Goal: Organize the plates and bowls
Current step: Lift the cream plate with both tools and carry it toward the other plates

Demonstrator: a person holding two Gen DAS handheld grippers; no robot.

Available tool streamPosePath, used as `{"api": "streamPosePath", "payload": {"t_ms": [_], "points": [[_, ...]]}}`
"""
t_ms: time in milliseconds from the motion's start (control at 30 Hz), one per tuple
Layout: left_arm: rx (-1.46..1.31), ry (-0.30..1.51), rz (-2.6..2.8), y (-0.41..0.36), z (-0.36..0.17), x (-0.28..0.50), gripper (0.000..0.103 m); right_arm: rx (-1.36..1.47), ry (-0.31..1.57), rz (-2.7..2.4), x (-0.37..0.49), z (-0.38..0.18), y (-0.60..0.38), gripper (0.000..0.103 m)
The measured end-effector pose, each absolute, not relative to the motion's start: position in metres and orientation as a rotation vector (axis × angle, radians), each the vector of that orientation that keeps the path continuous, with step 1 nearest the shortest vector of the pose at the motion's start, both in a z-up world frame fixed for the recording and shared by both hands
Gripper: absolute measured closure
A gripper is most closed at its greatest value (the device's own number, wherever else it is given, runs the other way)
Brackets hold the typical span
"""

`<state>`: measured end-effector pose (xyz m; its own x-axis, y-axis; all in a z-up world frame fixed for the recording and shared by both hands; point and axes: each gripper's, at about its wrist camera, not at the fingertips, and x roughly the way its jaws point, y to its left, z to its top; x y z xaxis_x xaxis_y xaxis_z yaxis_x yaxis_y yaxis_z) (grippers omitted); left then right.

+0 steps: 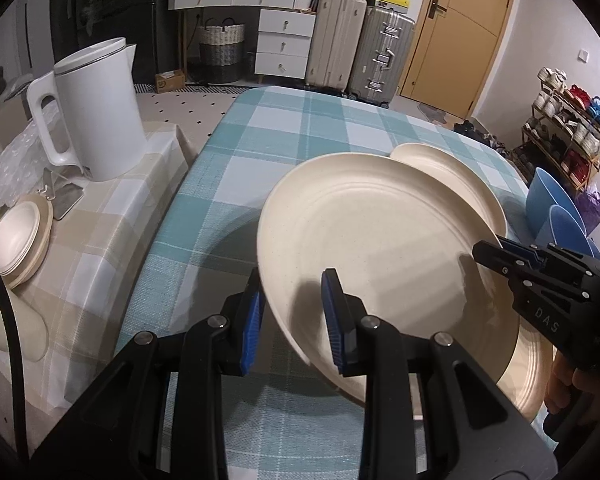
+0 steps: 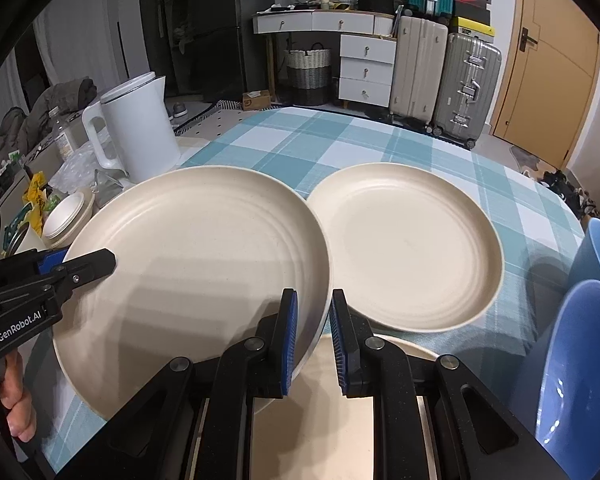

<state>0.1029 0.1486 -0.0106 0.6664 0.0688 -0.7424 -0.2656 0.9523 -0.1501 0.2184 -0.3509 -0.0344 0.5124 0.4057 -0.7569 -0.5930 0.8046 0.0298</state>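
A large cream plate [image 1: 380,248] [image 2: 196,264] is held above the blue checked table, one gripper on each side. My left gripper [image 1: 296,320] has its fingers either side of the plate's left rim, and it shows at the left of the right wrist view [image 2: 80,268]. My right gripper [image 2: 314,336] straddles the plate's right rim, and it shows at the right of the left wrist view [image 1: 496,256]. A second cream plate [image 2: 408,248] [image 1: 452,176] lies flat on the table behind. A third cream plate [image 2: 364,392] [image 1: 528,376] lies under the held one.
Two blue bowls [image 2: 580,360] [image 1: 552,208] stand at the table's right edge. A white kettle [image 1: 96,108] [image 2: 136,128] and a stack of small cream bowls [image 1: 20,236] [image 2: 66,216] sit on a beige side table [image 1: 100,240] at left. Suitcases [image 1: 360,48] stand beyond the table.
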Motion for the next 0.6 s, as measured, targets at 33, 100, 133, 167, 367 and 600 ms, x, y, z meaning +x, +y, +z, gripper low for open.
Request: {"api": "streamPosePath", "payload": {"t_ms": [33,100,133,167,367,600], "points": [[-0.253,0.821,0.187,0.146,-0.01,0.102,0.078,-0.243,0.839,0.604,0.217,-0.034,-0.354,0.086],[-0.243,0.82,0.18,0.141,-0.008,0.103,0.078,-0.241,0.837,0.597,0.216,-0.033,-0.358,0.086],[-0.241,0.82,0.177,0.14,-0.008,0.103,0.078,-0.24,0.837,0.594,0.215,-0.032,-0.36,0.086],[-0.239,0.821,0.173,0.138,-0.007,0.103,0.078,-0.238,0.839,0.591,0.214,-0.032,-0.363,0.086],[-0.217,0.82,0.152,0.125,-0.004,0.101,0.078,-0.227,0.837,0.573,0.21,-0.031,-0.376,0.086],[-0.184,0.816,0.13,0.108,0.0,0.101,0.078,-0.208,0.829,0.547,0.204,-0.026,-0.392,0.086]]}}
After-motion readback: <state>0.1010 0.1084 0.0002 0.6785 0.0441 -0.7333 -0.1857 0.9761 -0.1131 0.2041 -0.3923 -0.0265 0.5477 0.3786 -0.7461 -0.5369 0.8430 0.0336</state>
